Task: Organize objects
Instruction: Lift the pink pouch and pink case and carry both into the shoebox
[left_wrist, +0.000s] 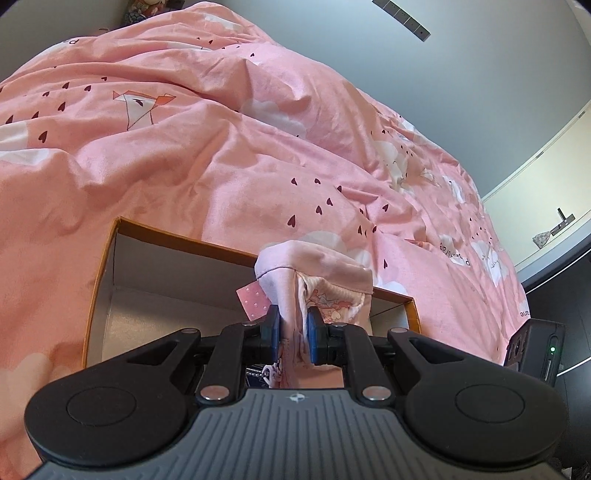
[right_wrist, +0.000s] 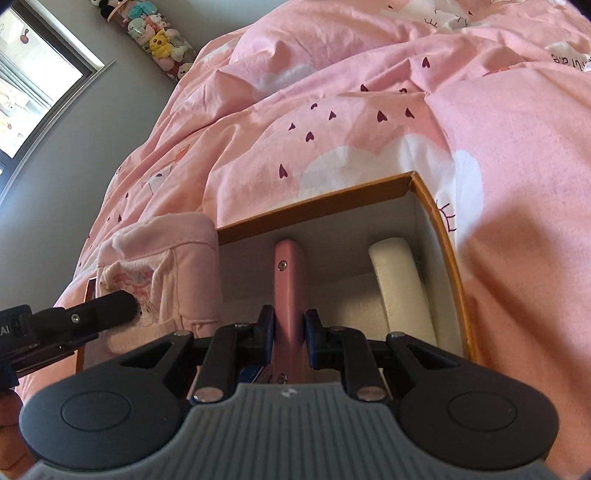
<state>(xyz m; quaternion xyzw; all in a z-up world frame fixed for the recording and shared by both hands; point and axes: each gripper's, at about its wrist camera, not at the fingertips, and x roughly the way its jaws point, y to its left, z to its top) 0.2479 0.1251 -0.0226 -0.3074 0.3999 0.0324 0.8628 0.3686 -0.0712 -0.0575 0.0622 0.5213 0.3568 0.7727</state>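
Box (right_wrist: 317, 206) open-topped, orange rim, white inside, resting on pink duvet (left_wrist: 207, 155). Left gripper (left_wrist: 292, 332) clenched on folded pink garment (left_wrist: 314, 280), held over box's near edge. Right gripper (right_wrist: 289, 332) clenched on pink strap (right_wrist: 290, 280) reaching into box. White roll (right_wrist: 400, 288) inside box, along its right wall.

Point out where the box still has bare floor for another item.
Bare floor lies along the box left wall, left of the pink garment. The right end is crowded: pink divider strip, then white roll against the right wall.
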